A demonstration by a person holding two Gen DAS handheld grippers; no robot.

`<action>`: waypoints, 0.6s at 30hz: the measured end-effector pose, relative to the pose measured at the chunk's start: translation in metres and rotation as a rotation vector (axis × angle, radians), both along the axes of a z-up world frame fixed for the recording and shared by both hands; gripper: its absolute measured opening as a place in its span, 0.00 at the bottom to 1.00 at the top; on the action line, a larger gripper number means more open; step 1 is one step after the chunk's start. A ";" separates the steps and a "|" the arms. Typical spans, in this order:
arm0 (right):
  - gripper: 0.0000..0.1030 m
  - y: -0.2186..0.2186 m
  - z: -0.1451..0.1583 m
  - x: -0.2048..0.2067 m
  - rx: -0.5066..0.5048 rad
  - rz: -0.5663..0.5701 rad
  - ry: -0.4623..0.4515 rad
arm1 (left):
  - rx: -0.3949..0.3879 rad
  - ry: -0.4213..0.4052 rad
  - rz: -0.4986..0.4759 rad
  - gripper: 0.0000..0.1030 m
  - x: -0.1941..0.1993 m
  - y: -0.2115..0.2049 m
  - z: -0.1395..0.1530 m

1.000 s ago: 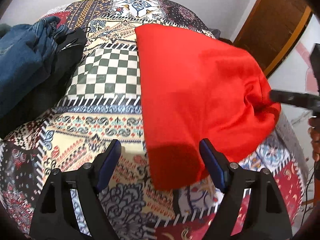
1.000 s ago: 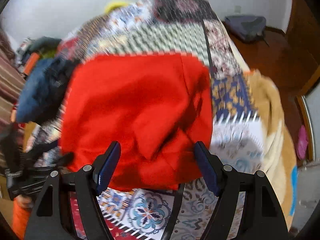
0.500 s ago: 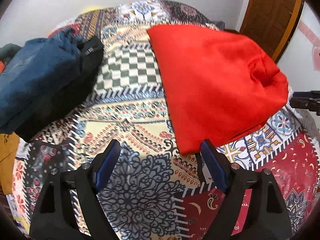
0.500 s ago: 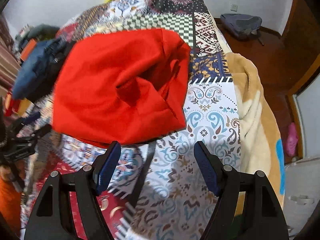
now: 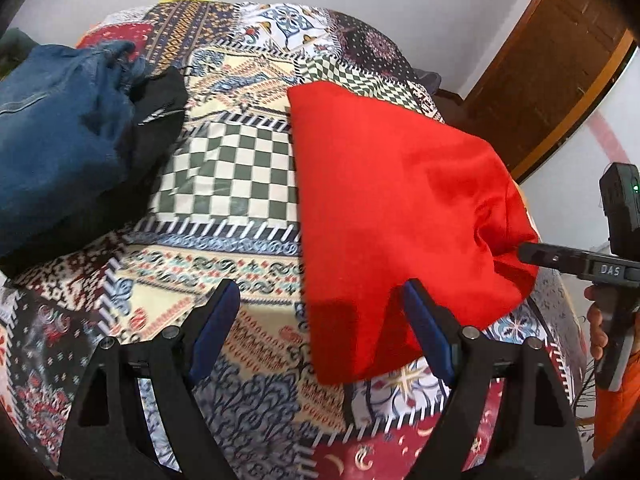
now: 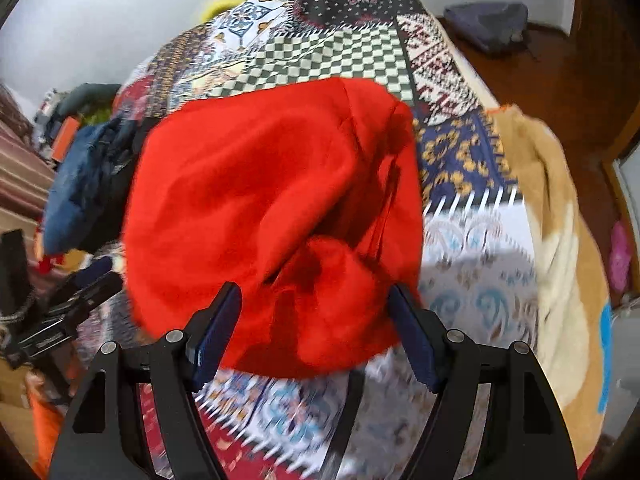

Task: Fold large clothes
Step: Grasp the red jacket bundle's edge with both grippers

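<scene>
The red garment (image 5: 392, 216) lies on the bed (image 5: 224, 184), on the patchwork cover, toward the right edge of the bed as the left wrist view shows it. Its near corner lies between the wide-spread fingers of the left tool (image 5: 320, 332), which stands open and has hold of nothing; the cloth is under it, whether touching I cannot tell. In the right wrist view the bunched near end of the garment (image 6: 272, 216) sits between the fingers of the right tool (image 6: 316, 328), also spread wide; the picture is blurred there, so I cannot tell if the pads press on the cloth. In the left wrist view one finger of the right tool (image 5: 560, 258) reaches to the crumpled right end of the garment, and part of a hand (image 5: 598, 334) shows at the frame edge.

There is one red garment and two tools. One pile of dark clothes, blue denim (image 5: 60, 136) with a black piece beside it, lies at the far left corner of the bed, partly cut off. One beige blanket (image 6: 560, 240) lies along the right edge.
</scene>
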State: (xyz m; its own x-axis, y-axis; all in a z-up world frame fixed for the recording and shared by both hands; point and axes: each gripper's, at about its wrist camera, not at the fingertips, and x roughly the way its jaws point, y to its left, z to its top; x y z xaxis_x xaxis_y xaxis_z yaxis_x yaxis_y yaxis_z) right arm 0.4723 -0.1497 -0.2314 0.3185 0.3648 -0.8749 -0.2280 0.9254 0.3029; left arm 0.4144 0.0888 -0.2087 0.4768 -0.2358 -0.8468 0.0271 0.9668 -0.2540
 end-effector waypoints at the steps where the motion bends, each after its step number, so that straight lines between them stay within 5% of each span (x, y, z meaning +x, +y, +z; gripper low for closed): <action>1: 0.70 0.000 -0.004 0.005 -0.011 -0.012 0.009 | 0.001 0.004 -0.007 0.80 0.003 -0.003 -0.002; 9: 0.70 -0.032 -0.015 0.028 0.161 -0.093 0.095 | -0.092 0.060 -0.054 0.80 0.034 -0.013 -0.024; 18: 0.70 -0.029 -0.016 0.028 0.164 -0.087 0.098 | -0.526 0.202 0.003 0.82 0.079 0.004 -0.065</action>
State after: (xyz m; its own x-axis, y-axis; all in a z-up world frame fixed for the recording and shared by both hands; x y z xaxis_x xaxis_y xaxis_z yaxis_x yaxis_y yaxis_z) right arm 0.5001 -0.1783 -0.2471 0.2707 0.4800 -0.8345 -0.1115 0.8766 0.4680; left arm 0.4929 0.0928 -0.2735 0.3189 -0.6499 -0.6899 -0.0749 0.7083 -0.7019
